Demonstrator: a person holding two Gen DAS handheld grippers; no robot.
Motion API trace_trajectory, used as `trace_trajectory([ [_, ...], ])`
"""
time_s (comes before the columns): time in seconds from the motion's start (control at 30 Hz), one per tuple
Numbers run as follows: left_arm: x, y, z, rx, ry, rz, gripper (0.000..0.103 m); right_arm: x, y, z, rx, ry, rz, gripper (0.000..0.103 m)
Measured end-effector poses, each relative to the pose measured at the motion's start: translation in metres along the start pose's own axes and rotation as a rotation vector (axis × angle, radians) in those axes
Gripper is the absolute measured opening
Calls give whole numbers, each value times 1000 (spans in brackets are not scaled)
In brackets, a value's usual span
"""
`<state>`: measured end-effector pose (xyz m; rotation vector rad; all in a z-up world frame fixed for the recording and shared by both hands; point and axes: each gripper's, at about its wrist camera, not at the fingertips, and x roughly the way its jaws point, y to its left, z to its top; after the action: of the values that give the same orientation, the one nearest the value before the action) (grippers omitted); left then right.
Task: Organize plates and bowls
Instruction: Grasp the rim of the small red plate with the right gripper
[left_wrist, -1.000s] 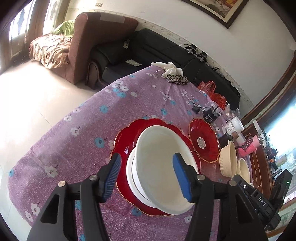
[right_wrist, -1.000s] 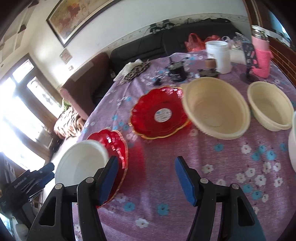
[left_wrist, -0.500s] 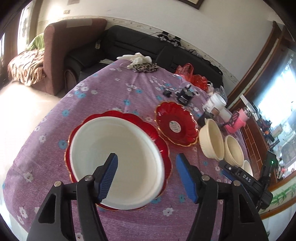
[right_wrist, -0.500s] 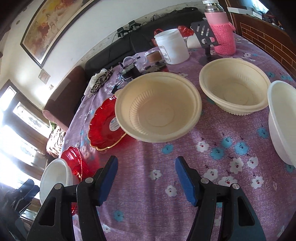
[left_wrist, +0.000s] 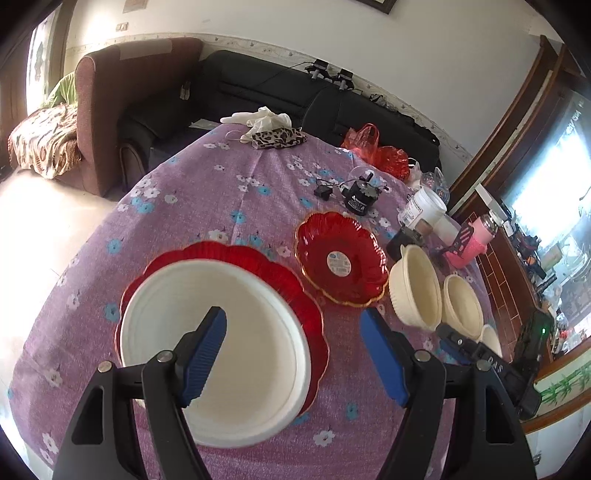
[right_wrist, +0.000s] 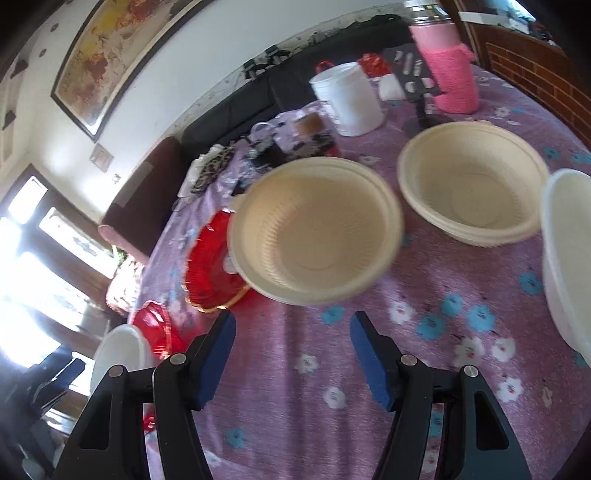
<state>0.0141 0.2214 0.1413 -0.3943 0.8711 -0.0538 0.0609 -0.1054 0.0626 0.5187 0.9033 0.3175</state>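
Bench (left_wrist: 207, 206) now carries the white bowl (left_wrist: 221, 347) seated in the big red plate (left_wrist: 266, 266), let go by the left hand-held gripper (left_wrist: 293, 354); its jaws are opening, empty, above the bowl's right rim; that step looks done; right hand-held gripper (right_wrist: 291, 354) has closed in on the cream bowl (right_wrist: 314, 229), just ahead of its open, empty jaws; likely next pick.

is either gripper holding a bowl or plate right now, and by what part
No. The left gripper is opening above the white bowl, clear of its rim. The right gripper is open over bare tablecloth.
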Motion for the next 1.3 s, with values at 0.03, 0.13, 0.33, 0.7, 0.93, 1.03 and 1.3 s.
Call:
trace_trajectory([
  [0.03, 3, -1, 8, -6, 7, -1, 74, 3, 5, 0, -3, 11, 29, 69],
  [0.13, 21, -11, 37, -6, 35, 1, 75, 19, 15, -8, -1, 47, 58, 72],
  [0.33, 91, -39, 97, 25, 122, -4, 75, 66, 18, -18, 92, 81, 63, 72],
  [0.7, 211, -47, 112, 58, 319, 94, 75, 106, 27, -6, 129, 42, 4, 72],
  [0.93, 241, -35, 118, 5, 372, 102, 75, 111, 25, 8, 172, 15, -10, 72],
  [1.03, 253, -33, 119, 2, 398, 112, 75, 115, 24, 13, 186, 3, -7, 72],
  [1.3, 275, -33, 109, 34, 458, 142, 75, 119, 26, 15, 150, -20, 9, 72],
])
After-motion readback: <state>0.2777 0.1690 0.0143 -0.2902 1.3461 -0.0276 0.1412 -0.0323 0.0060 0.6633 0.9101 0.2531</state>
